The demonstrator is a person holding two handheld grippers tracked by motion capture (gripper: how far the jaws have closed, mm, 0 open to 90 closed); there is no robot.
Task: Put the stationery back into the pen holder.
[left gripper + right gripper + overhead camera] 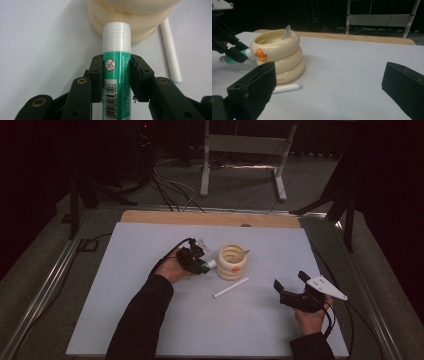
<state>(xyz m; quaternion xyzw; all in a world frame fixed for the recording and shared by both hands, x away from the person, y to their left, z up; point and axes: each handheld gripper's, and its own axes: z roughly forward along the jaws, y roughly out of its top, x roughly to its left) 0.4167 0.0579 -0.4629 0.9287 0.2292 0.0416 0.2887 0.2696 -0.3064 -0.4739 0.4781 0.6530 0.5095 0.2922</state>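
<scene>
Left gripper [202, 263] clamps a green glue stick [116, 75] between its black pads, gripping the labelled barrel while the white ribbed cap points away from the jaws. Held level and lifted off the table, the stick's cap sits just beside the side wall of a cream pen holder [231, 261] shaped like stacked rings, with a small orange duck bill on its front. Something pale and slim stands inside the holder, its tip rising above the rim. A white pen [231, 287] lies flat on the white table [150, 245] just in front of the holder, apart from it. Well off to the other side, the right gripper [292, 281] rests low over the table, its jaws spread wide with nothing between them.
</scene>
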